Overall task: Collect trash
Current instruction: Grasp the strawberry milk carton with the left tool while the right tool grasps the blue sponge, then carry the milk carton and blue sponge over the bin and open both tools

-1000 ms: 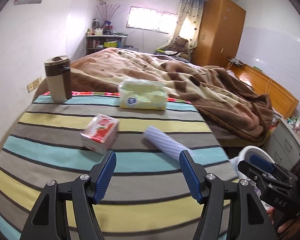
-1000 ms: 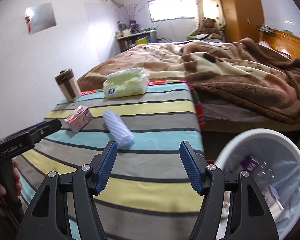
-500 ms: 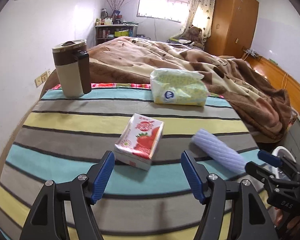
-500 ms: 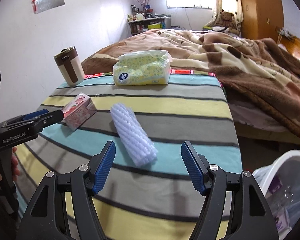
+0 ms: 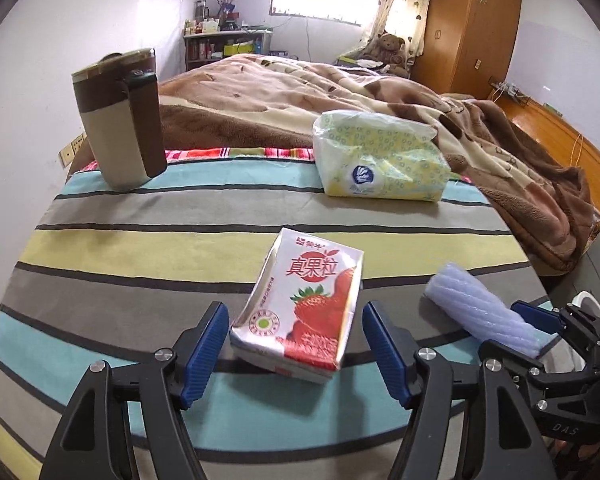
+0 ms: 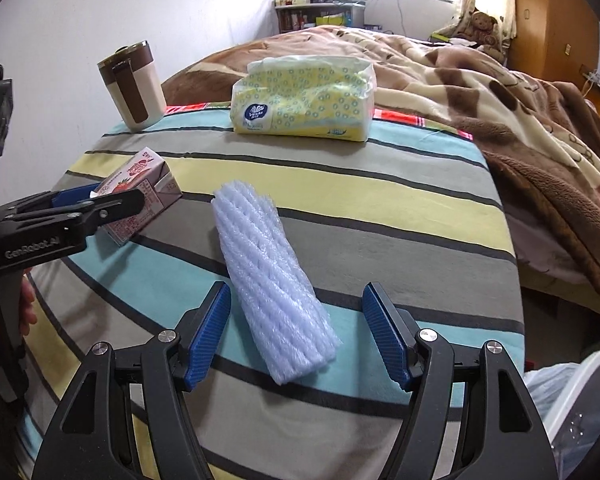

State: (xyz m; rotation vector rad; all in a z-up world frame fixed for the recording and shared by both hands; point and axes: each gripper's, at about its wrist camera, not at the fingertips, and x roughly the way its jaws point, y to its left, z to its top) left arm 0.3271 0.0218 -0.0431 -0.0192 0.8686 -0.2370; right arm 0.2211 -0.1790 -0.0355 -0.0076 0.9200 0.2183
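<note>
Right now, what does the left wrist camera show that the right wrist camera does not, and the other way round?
Only the left wrist view shows the printed strawberry front of the flattened milk carton, lying between the open left gripper.

Only the right wrist view shows the white plastic bin off the table's edge and a hand on the other tool.

Both show the pale blue foam sleeve, the yellow tissue pack, the brown and cream mug and the striped tablecloth.

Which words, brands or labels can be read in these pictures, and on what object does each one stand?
"真果粒": strawberry milk carton; its smaller print is too small to read.
"Vinda": tissue pack; other print blurred.
"GenRobot.AI": left gripper body.
"DAS": right gripper body.
The brown and cream mug shows no text.
</note>
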